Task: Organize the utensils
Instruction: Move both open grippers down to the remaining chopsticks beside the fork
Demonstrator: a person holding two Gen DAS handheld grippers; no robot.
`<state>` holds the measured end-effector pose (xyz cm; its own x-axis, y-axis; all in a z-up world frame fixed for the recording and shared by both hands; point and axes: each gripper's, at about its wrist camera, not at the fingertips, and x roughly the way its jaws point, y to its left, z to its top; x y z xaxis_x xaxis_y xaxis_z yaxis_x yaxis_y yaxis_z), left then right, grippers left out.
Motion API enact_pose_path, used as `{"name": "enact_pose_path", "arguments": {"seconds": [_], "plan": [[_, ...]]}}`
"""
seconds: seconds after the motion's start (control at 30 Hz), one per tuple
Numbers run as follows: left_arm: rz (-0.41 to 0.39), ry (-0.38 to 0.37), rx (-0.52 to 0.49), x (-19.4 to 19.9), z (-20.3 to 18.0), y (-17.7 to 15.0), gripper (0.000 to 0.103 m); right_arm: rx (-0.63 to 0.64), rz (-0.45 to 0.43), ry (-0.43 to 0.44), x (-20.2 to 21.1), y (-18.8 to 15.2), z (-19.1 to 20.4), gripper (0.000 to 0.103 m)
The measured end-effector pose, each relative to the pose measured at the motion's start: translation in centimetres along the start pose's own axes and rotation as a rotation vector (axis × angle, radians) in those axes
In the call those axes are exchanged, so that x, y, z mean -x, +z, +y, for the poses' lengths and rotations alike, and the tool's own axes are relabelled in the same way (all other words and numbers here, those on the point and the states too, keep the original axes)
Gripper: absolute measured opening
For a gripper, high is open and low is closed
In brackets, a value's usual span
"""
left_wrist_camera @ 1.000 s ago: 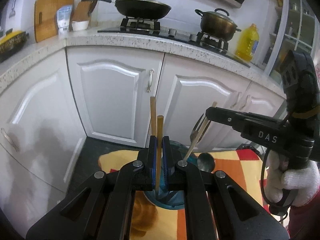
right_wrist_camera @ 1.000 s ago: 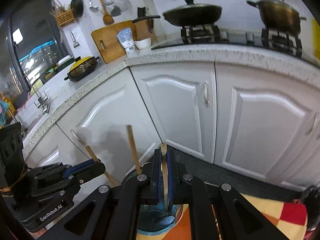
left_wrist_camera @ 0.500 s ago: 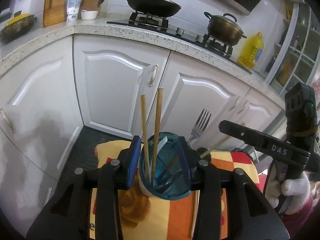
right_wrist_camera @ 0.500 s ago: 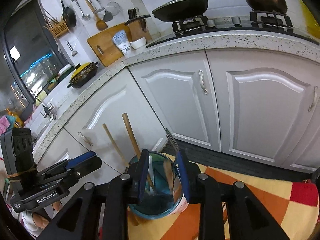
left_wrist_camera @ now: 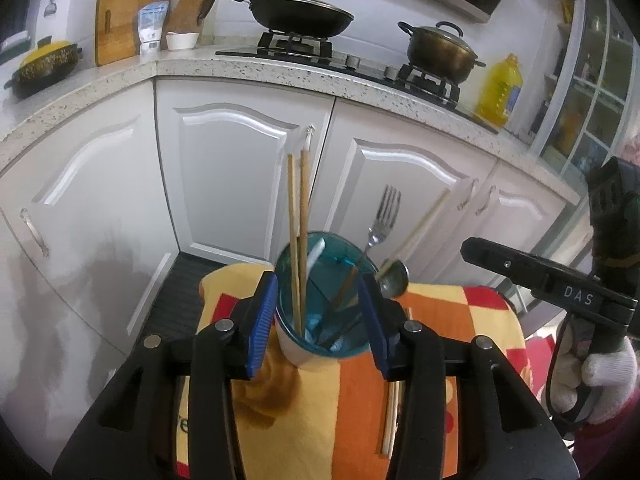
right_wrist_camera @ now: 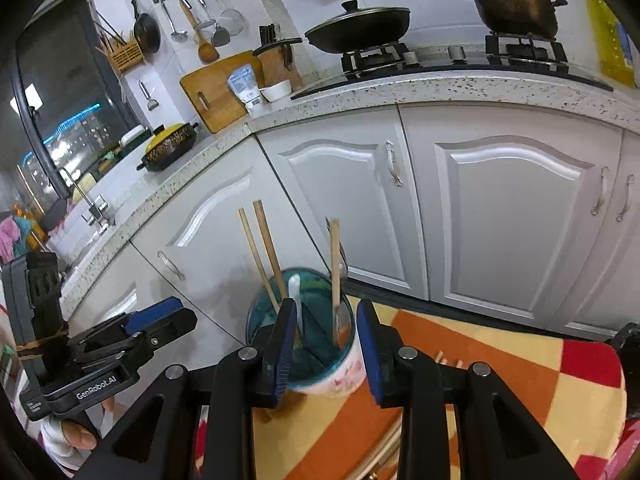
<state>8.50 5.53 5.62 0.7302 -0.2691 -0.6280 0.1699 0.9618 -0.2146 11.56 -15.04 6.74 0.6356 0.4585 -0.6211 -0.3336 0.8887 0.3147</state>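
In the left wrist view, the left gripper (left_wrist_camera: 322,320) stood partly open, its jaws having just been opening, with the blue-rimmed cup (left_wrist_camera: 320,344) between the blue pads (left_wrist_camera: 262,320) but no pad pressing on it; it held nothing. The cup stood on the orange and yellow cloth (left_wrist_camera: 320,420), and in it stood two wooden chopsticks (left_wrist_camera: 298,240), a fork (left_wrist_camera: 380,220) and a ladle (left_wrist_camera: 394,278). In the right wrist view, the right gripper (right_wrist_camera: 326,344) was likewise partly open, jaws just widened, straddling the same cup (right_wrist_camera: 320,376) without gripping it. The chopsticks (right_wrist_camera: 264,248) leaned in the cup's left side, a wooden-handled utensil (right_wrist_camera: 335,272) upright at its right.
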Motion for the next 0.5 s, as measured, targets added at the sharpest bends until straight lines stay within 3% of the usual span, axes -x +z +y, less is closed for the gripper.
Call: {"name": "enact_pose_path", "arguments": {"seconds": [0.5], "plan": [[0.064, -0.002, -0.072, -0.6, -4.1, -4.8, 0.043, -0.039, 0.095, -0.070, 0.7, -6.6, -2.4, 0.032]]}}
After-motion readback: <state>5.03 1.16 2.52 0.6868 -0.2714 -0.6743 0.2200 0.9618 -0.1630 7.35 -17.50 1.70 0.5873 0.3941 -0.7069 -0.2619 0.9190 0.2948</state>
